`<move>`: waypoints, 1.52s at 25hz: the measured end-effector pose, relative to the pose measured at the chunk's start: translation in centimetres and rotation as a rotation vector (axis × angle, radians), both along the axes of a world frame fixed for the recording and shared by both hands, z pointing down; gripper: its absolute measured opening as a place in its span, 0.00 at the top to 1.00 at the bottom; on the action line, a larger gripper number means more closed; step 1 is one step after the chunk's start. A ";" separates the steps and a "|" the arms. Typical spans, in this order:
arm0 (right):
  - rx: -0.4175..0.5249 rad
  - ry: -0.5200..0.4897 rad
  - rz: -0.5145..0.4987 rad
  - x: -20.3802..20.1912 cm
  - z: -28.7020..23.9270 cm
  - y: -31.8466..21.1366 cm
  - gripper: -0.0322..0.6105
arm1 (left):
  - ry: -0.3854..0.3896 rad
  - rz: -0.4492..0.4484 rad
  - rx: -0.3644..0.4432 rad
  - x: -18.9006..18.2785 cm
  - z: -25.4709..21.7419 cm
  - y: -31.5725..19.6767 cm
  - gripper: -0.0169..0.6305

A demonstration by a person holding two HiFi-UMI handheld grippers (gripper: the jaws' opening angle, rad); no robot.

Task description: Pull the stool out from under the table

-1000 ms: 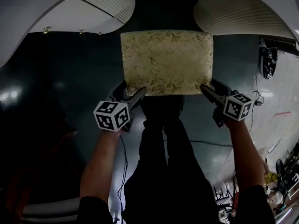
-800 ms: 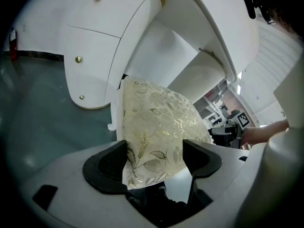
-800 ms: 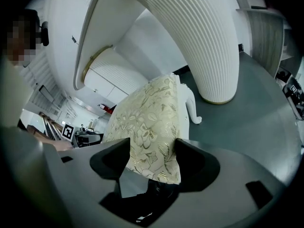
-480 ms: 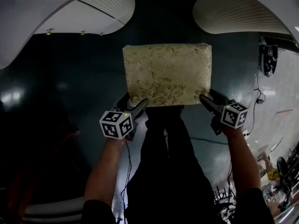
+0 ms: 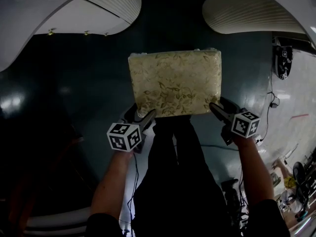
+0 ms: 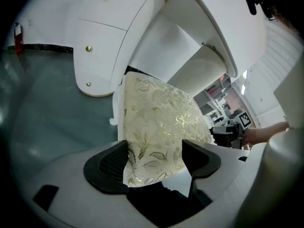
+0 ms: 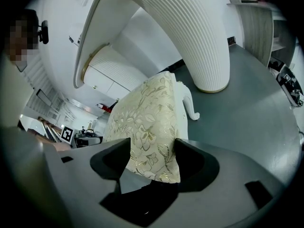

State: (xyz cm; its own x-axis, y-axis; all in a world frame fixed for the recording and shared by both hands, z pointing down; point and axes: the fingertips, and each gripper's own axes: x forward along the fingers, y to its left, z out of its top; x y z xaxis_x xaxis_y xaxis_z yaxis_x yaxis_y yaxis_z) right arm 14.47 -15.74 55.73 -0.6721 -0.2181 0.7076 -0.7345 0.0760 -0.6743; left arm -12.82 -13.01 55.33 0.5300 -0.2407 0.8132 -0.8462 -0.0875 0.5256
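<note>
The stool (image 5: 174,83), a gold-and-cream floral cushion on white legs (image 7: 191,103), stands on the dark floor (image 5: 74,107) directly ahead of both pairs of jaws. Its long side runs crosswise from one gripper to the other. The left gripper (image 5: 146,115) is clenched on the cushion's near left corner and the right gripper (image 5: 214,107) on its near right corner. Each gripper view shows patterned fabric pinched between the black jaws. Neither hand is nearer: the two grips sit level along the near edge, with the person's legs (image 5: 173,152) just behind them. Beyond the stool's far edge, farther out from the jaws, rise white ribbed pedestals (image 7: 190,37) and the pale curved tabletop (image 5: 59,14), one to each side. From overhead the seat appears clear of the tabletop's rim, so the pull looks largely done. Any further draw would run straight back along the jaws' own line, both corners together to keep the seat square.
</note>
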 end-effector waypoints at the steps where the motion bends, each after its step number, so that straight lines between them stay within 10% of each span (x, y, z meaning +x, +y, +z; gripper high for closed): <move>1: -0.005 0.003 -0.002 -0.1 0.1 0.1 0.55 | 0.002 0.000 -0.004 -0.1 0.1 0.0 0.41; 21: -0.075 0.179 -0.006 0.8 0.0 2.4 0.55 | -0.086 -0.019 -0.146 -3.5 0.2 -1.4 0.60; 29: -0.010 0.096 -0.064 -1.9 -20.8 3.1 0.55 | -0.002 0.099 -0.078 0.5 -18.5 -1.4 0.62; 38: 0.032 0.071 0.015 -14.1 -11.5 -7.2 0.55 | 0.211 0.171 0.079 -3.9 -6.0 -12.7 0.77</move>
State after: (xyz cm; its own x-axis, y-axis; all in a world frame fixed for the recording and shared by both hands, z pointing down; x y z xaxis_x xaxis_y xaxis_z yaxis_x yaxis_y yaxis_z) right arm 0.40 -22.97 44.26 -0.6172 -0.2513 0.7456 -0.7814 0.0856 -0.6181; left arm -16.71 -25.66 49.35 0.7241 -0.1911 0.6627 -0.6880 -0.2676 0.6745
